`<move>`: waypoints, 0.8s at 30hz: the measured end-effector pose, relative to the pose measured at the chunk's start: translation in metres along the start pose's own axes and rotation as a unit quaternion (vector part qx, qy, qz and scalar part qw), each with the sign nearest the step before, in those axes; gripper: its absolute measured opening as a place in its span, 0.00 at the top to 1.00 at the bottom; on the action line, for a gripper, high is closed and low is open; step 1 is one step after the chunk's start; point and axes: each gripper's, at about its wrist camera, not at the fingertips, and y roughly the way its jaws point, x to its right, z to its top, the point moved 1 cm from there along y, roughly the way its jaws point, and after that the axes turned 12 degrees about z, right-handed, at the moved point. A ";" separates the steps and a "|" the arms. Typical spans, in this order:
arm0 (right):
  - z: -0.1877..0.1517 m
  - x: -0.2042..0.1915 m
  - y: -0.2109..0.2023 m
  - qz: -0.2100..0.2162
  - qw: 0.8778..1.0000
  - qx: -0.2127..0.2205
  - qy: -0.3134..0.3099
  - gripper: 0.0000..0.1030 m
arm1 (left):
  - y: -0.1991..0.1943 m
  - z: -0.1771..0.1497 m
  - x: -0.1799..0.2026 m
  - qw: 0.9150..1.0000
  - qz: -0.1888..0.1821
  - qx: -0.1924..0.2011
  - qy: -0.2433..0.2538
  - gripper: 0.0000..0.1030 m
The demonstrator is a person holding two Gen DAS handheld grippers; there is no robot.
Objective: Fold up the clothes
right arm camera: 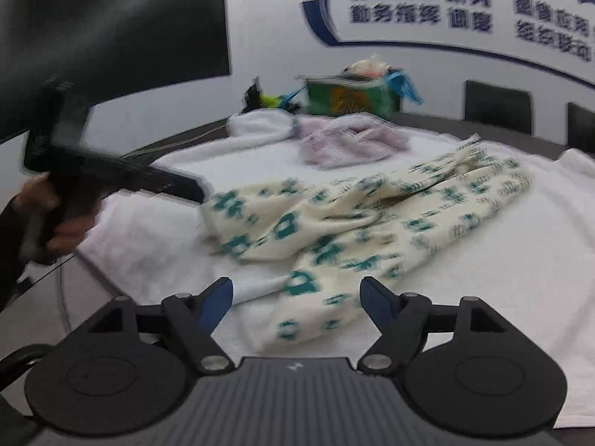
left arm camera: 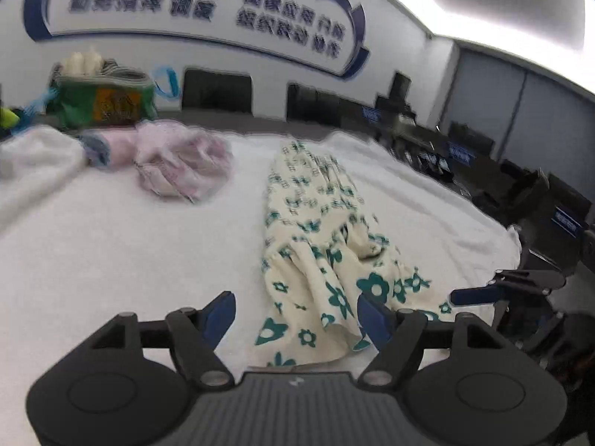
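The flowered garment (left arm camera: 316, 238) lies rumpled in a long strip on the white-covered desk (left arm camera: 130, 245), its near end between both tongs, so folding seems barely begun. Left tongs (left arm camera: 297, 314) and right tongs (right arm camera: 296, 299) stand spread, holding nothing (other laundry sits well behind); next, each probably needs a near corner to pinch.

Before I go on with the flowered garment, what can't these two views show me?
- Flowered garment: its near hem is hidden behind the left gripper body in the left wrist view; motion blur smears its folds in the right wrist view.
- Pink cloth: too blurred in both views to tell what kind of garment it is.
- Green box: contents blurred.
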 end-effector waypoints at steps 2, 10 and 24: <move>-0.004 -0.004 0.016 -0.016 1.000 -0.007 -0.004 0.41 | 0.017 -0.002 0.006 0.999 -0.003 -0.032 0.008 0.40; -0.006 0.011 0.006 -0.047 0.998 -0.003 0.047 0.98 | 0.009 -0.018 0.006 0.992 -0.050 -0.058 -0.104 0.94; -0.017 -0.015 -0.017 -0.005 0.998 -0.007 -0.065 0.26 | -0.050 -0.053 0.050 0.998 -0.011 0.054 0.016 0.30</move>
